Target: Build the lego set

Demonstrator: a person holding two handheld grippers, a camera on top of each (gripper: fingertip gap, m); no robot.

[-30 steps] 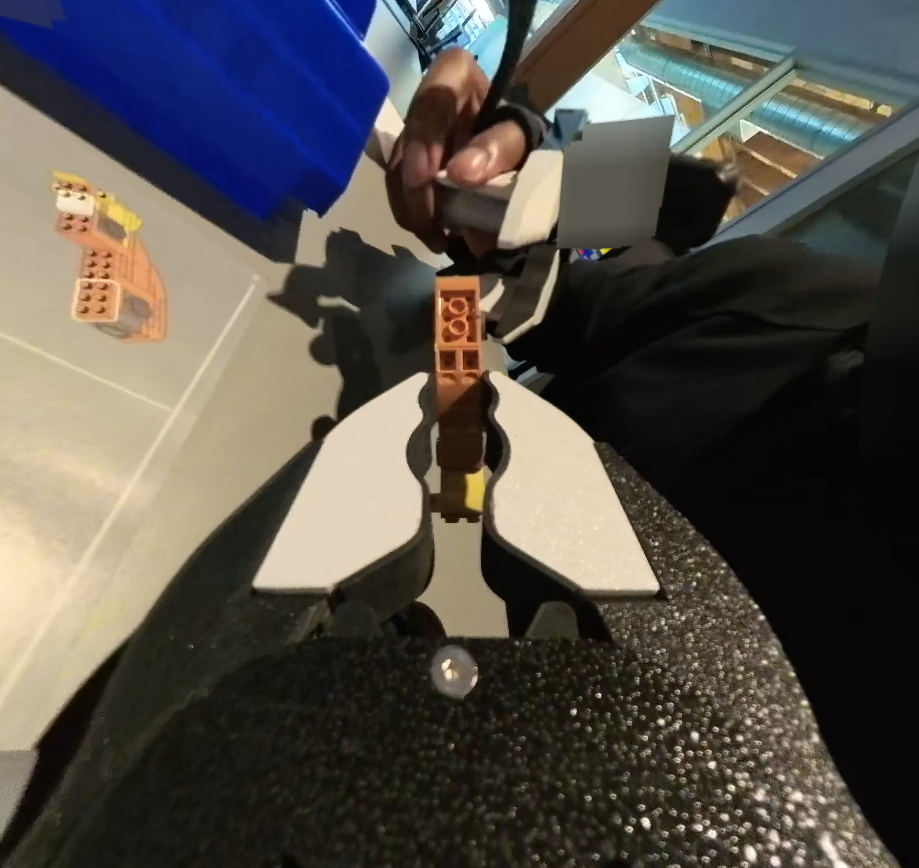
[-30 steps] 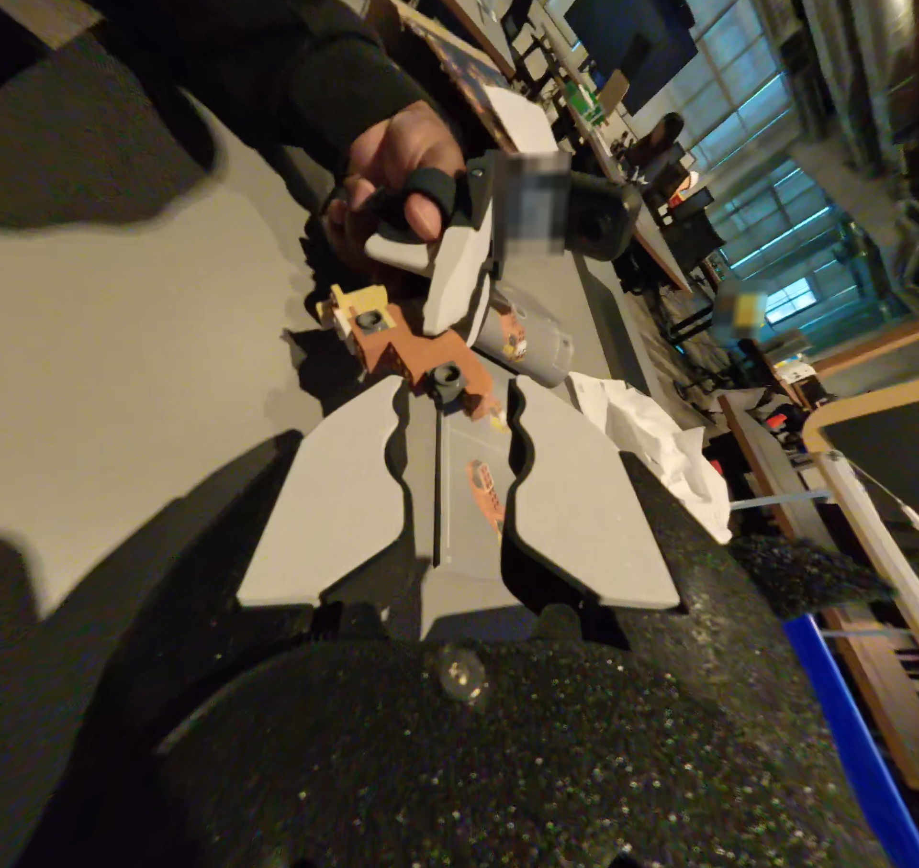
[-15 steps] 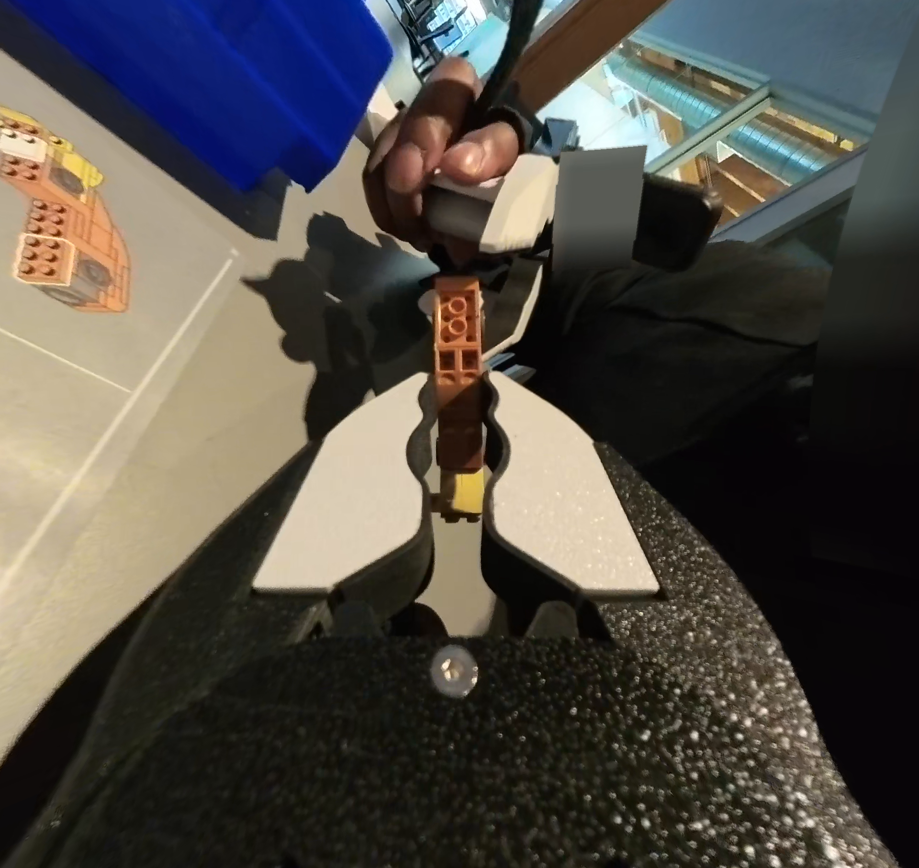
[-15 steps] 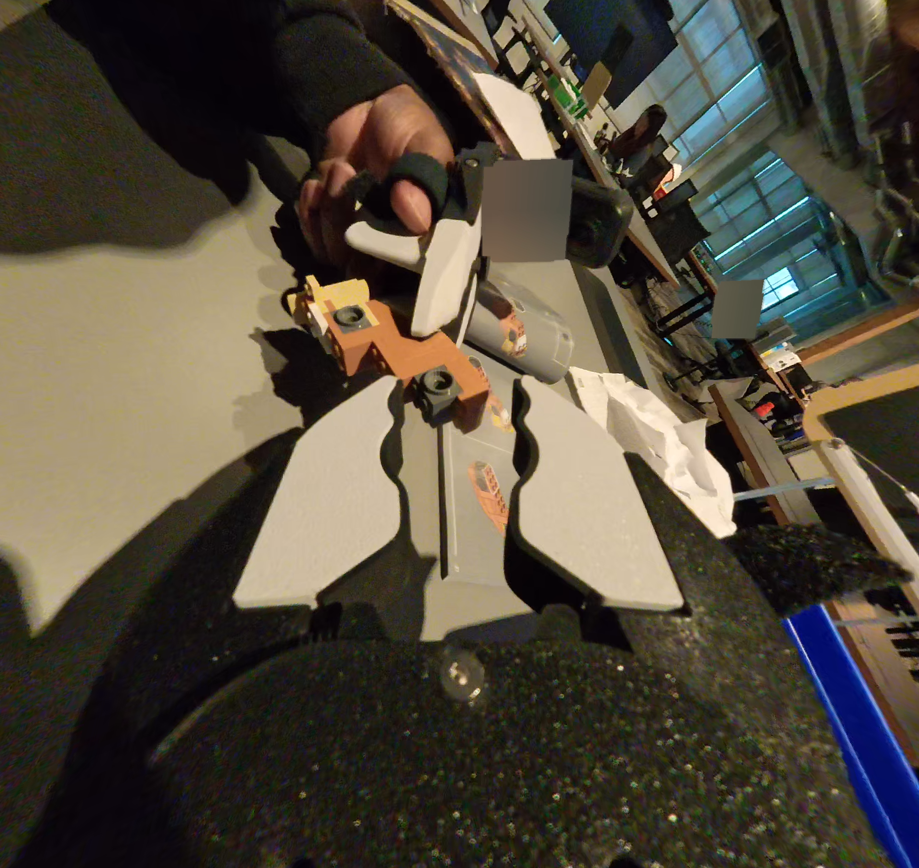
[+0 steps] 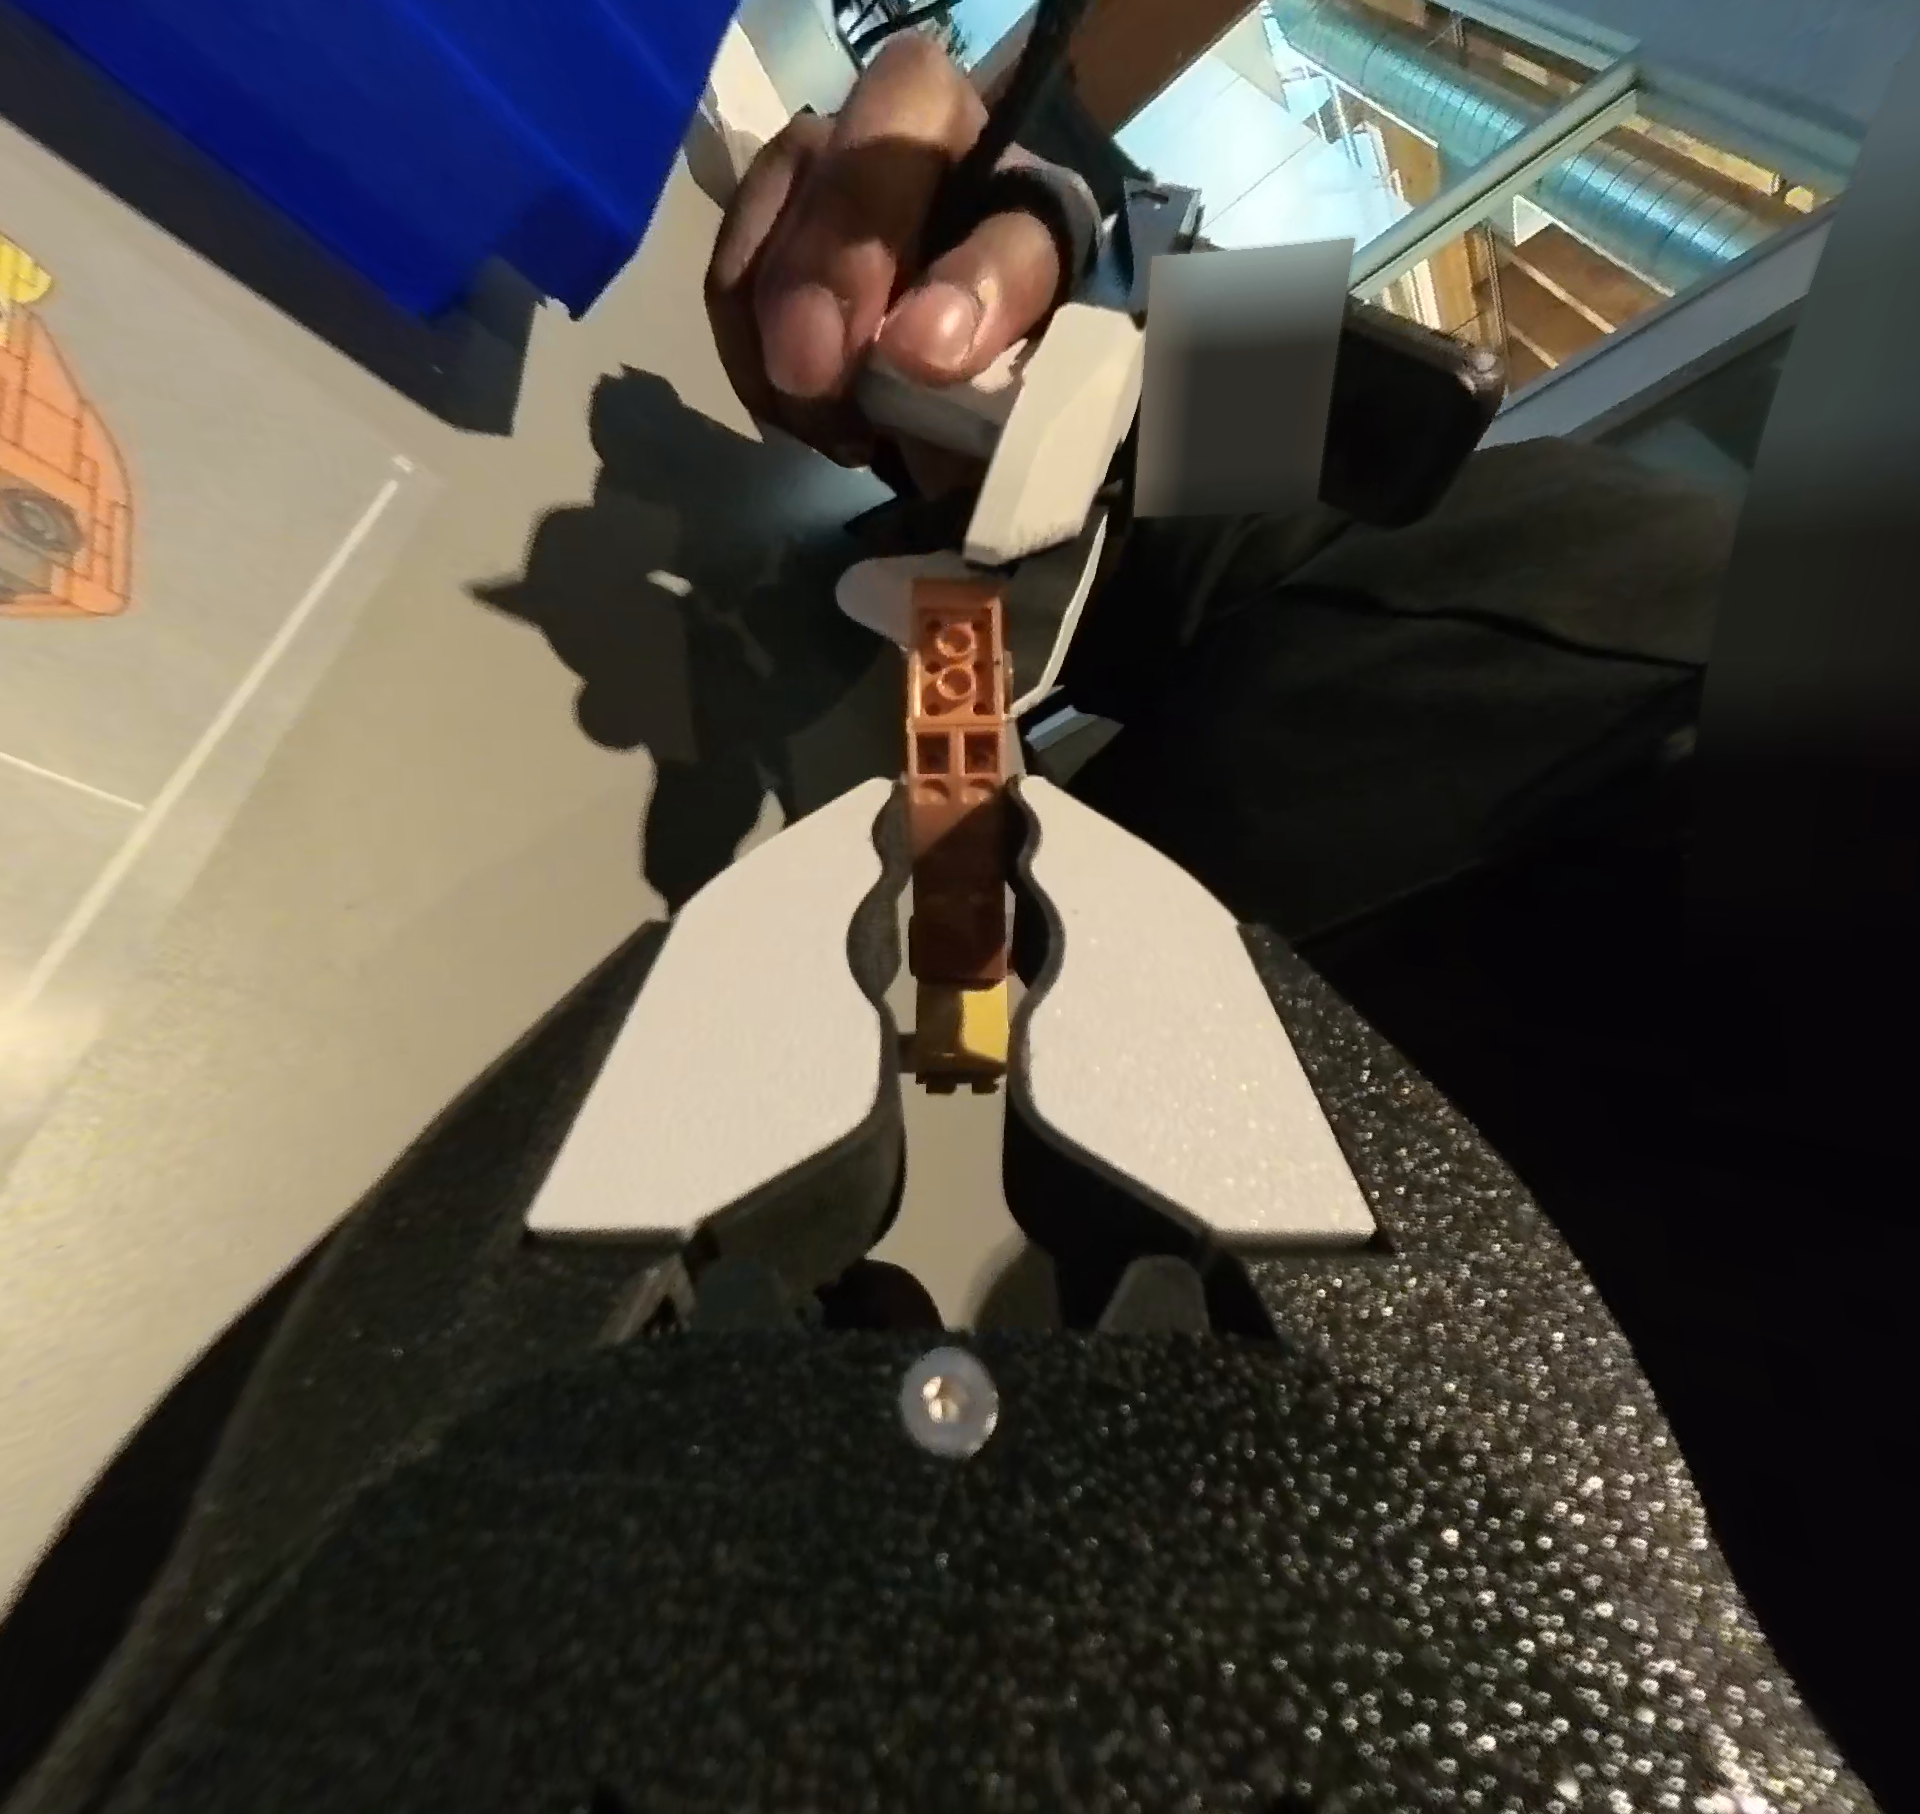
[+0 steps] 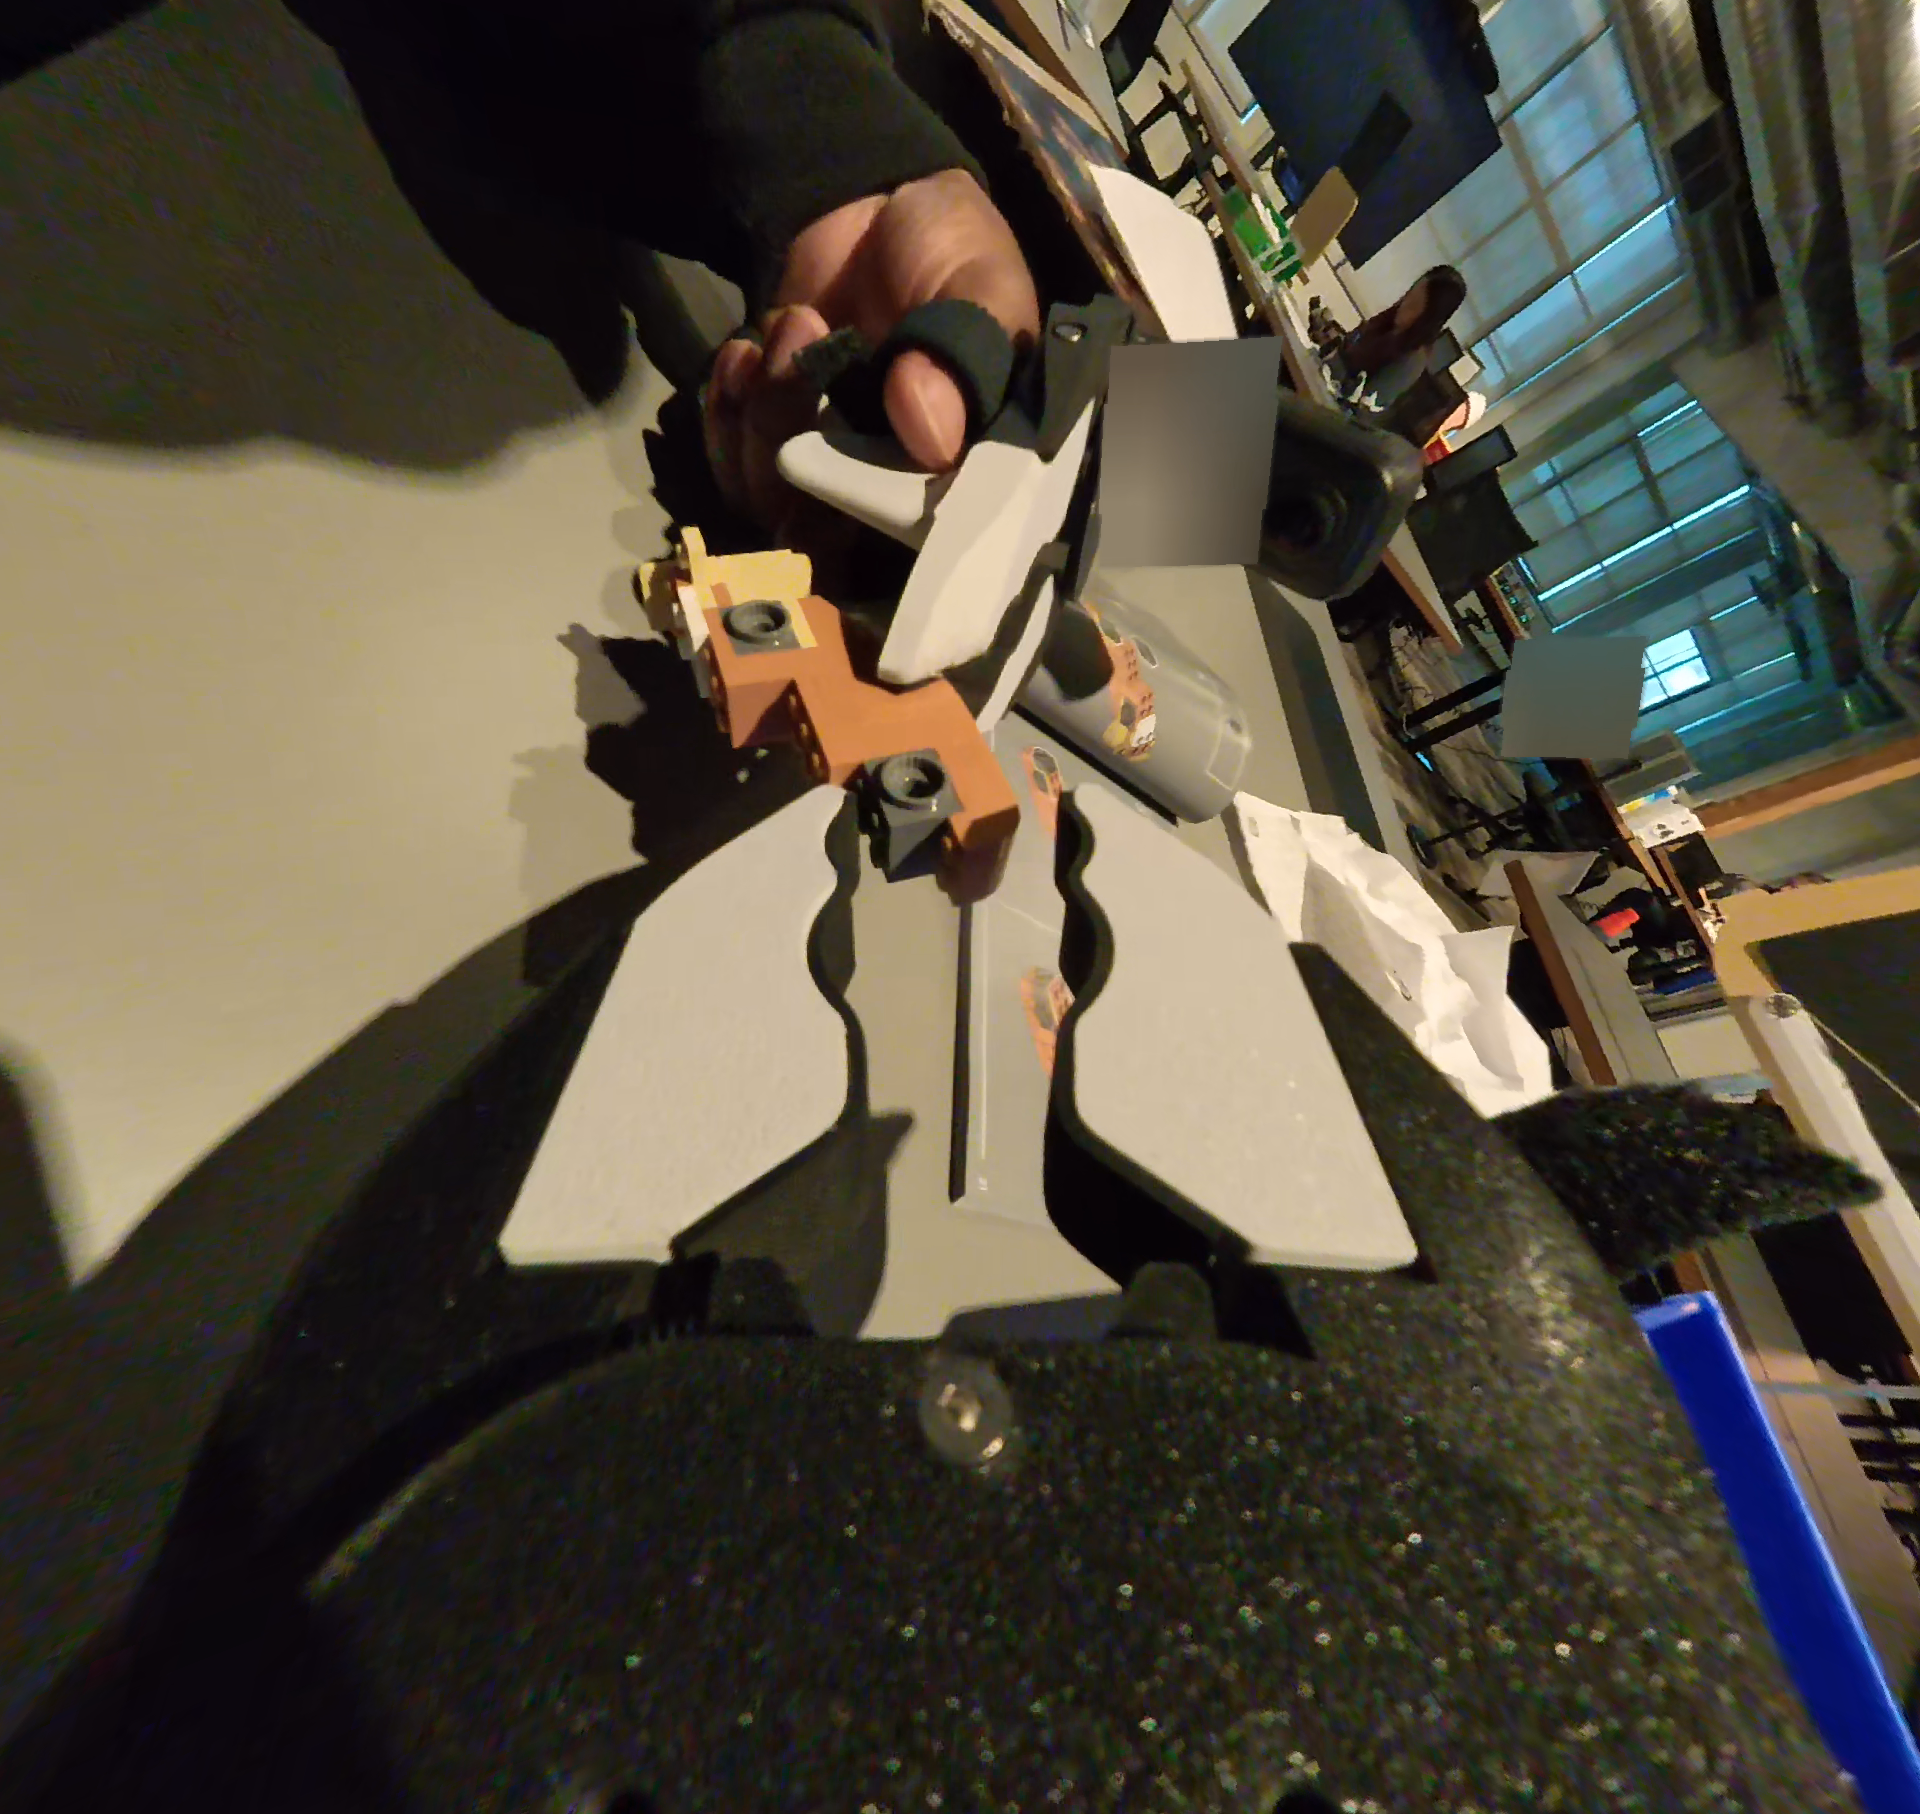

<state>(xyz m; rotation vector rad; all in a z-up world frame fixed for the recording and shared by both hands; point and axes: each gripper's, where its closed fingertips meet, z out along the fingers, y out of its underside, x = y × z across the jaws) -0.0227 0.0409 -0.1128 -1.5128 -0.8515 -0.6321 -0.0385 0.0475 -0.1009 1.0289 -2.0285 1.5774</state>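
A grey desk (image 5: pixel 343 860) is seen beneath both tools, with a blue bin (image 5: pixel 364 71) at its far edge and a printed instruction sheet (image 5: pixel 62 538) showing an orange model lying flat on it; a rolled booklet (image 6: pixel 1164 725) and crumpled white paper (image 6: pixel 1382 943) lie farther off. The left claw (image 5: pixel 956 819) is clenched on a partly built model (image 5: pixel 956 725), which is held off the desk, its brown body gripped between the pads and a yellow piece showing behind. In the right wrist view the same model (image 6: pixel 831 704) is seen side-on, with two dark grey round-holed pieces already fitted. The right claw (image 6: pixel 951 808) is parted, and a thin black rod (image 6: pixel 961 1037) is seen between its pads, pointing toward the nearer grey piece; whether it is gripped cannot be told. The build is judged only partly done: a small body is assembled, and the rod appears not yet seated.
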